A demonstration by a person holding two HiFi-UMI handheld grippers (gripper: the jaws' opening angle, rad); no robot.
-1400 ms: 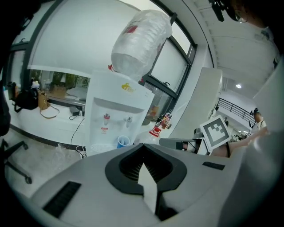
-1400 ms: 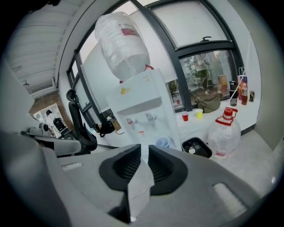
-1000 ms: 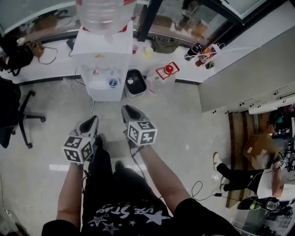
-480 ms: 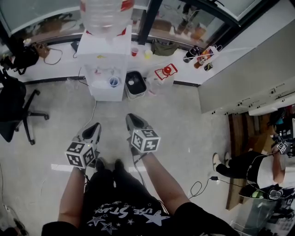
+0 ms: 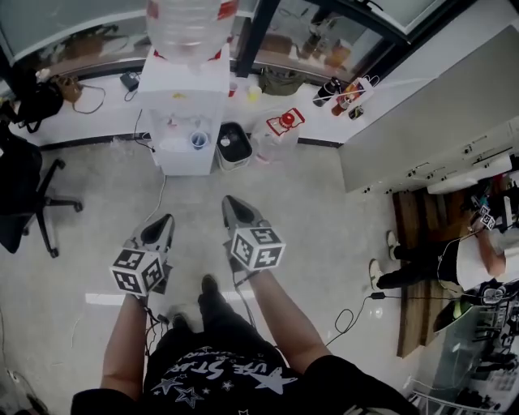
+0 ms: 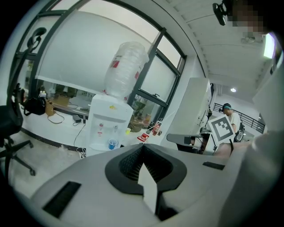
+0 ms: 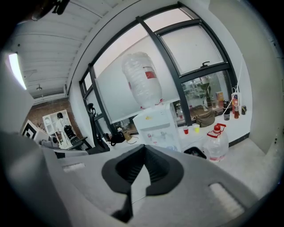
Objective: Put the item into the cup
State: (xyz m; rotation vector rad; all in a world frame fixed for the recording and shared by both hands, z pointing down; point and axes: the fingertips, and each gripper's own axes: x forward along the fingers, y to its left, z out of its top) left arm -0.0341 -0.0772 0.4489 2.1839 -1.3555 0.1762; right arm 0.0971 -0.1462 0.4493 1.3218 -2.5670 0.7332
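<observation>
both grippers closed and empty, cups far ahead at the water dispenser

in the head view the person's body is cut off by the lower edge; only the forearms, the dark trousers and one shoe show. the left gripper (image 5: pixel 165 219) and the right gripper (image 5: pixel 229 201) are held side by side above the floor (image 5: pixel 324 211), both pointing forward. in the left gripper view the jaws of the left gripper (image 6: pixel 142 146) are closed, tip against tip, with nothing between them. the right gripper view shows the same for the right gripper (image 7: pixel 143 146): jaws together and empty. the wide grey body of each gripper covers the lower part of its own view, so the floor just in front is hidden there.

i cannot tell which thing is the item; no small loose object can be made out near the jaws.

well apart from both grippers, straight ahead, stands a white water dispenser (image 5: pixel 182 113). its big bottle (image 5: pixel 185 24) is cut off by the top edge of the head view. a blue cup (image 5: pixel 199 141) stands in the recess of the dispenser. just beside the dispenser, on the right, is a black bin (image 5: pixel 234 146), then a clear jug (image 7: pixel 216 144) with a red cap.

behind, on the white ledge under the windows, stand a red cup (image 7: pixel 186 130) and a yellow cup (image 7: pixel 196 128), near each other. more small things on this ledge are too small to name.

an office chair (image 5: pixel 32 203) is partly cut off at the left edge.
</observation>
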